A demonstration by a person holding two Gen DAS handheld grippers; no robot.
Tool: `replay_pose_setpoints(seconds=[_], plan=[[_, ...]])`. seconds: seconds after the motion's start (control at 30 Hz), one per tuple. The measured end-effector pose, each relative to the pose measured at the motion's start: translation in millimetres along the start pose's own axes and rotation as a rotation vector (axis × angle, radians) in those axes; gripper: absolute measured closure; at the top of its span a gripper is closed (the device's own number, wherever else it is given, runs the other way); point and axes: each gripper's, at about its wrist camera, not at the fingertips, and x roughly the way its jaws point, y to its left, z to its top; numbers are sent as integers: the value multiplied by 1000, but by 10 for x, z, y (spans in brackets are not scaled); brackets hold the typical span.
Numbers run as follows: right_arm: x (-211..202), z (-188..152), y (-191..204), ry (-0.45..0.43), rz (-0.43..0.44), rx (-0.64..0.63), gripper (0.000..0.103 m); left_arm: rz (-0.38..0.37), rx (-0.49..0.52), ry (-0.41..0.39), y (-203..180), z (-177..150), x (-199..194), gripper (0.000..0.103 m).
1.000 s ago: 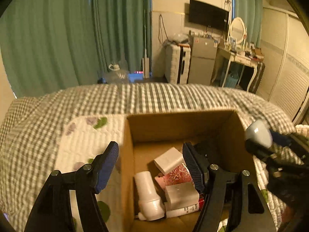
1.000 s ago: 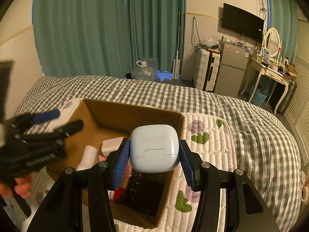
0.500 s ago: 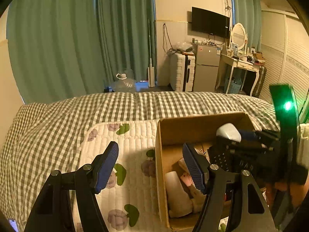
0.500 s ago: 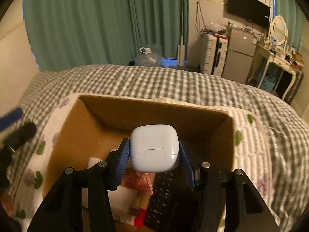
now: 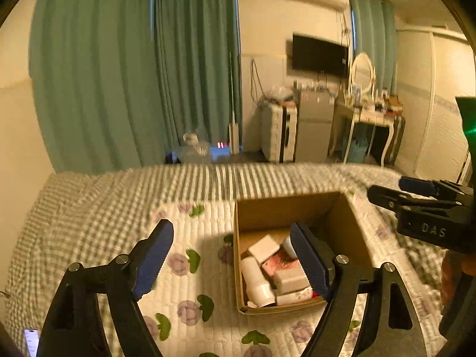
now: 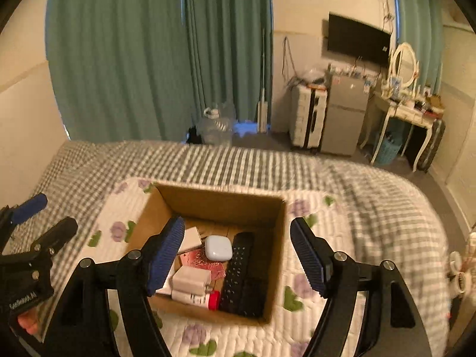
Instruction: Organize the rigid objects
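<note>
Both pairs of jaws stand wide open and empty: the right gripper (image 6: 241, 251) hangs above the cardboard box (image 6: 220, 200) at frame centre, the left gripper (image 5: 230, 257) just left of the box. The white earbud case (image 6: 218, 247) lies inside, touching the black remote (image 6: 238, 270), above a white charger (image 6: 192, 279) and red-capped tube (image 6: 196, 297). Any further item is best lowered into the bare back corner, clear of the box walls. The quilted floral mat (image 6: 300, 282) and checked bed cover (image 6: 372, 196) surround it.
</note>
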Motion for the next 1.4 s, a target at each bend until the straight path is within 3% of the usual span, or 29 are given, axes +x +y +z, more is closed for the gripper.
replay_pose_setpoints(seconds=[0.13, 0.23, 0.4, 0.63, 0.93, 1.4], plan=[[-583, -147, 26, -78, -33, -41, 0, 54, 11, -159, -47, 6, -658, 12], [-935, -349, 70, -136, -54, -59, 0, 72, 20, -235, -58, -101, -1010, 10], [-1273, -650, 84, -191, -87, 0, 0, 57, 6, -281, -109, -240, -1284, 8], [-1233, -1034, 121, -280, -134, 39, 0, 56, -30, -265, -153, -575, -1141, 8], [-580, -1319, 58, -196, -85, 39, 0, 46, -2, -132, -195, -1027, -432, 8], [-451, -1415, -7, -197, -83, 62, 0, 52, -2, -127, -216, -1187, -309, 8]])
